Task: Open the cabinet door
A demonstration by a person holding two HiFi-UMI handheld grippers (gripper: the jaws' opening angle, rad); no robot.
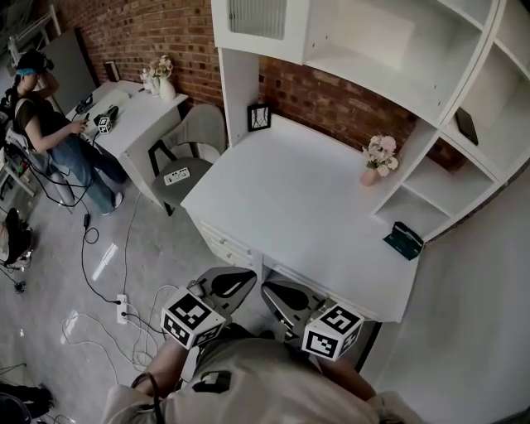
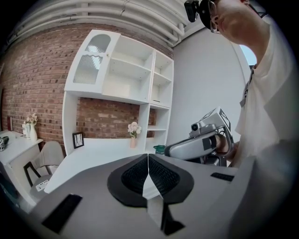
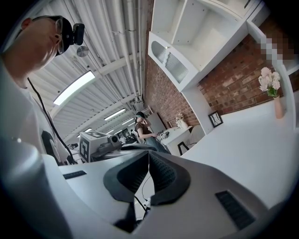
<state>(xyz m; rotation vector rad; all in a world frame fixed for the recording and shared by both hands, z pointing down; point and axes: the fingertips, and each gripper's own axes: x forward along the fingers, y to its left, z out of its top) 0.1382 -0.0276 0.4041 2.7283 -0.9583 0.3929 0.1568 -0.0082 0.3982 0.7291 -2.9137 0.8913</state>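
The left gripper [image 1: 234, 284] and right gripper [image 1: 280, 296] hover low before the bench [image 1: 290, 207], jaws pressed together, empty. The cabinet door [image 1: 257, 16] sits high, well apart. One gripper should rise, spread its jaws, and take the door's free edge.

Head view: I look steeply down onto the table [image 1: 290, 207], left tool [image 1: 247, 280] and right tool [image 1: 270, 290] close below. Each tool view rides low behind its own jaws — left facing the shelves [image 2: 126, 70], right angled leftward along the table. All share the flower vase [image 1: 369, 175].
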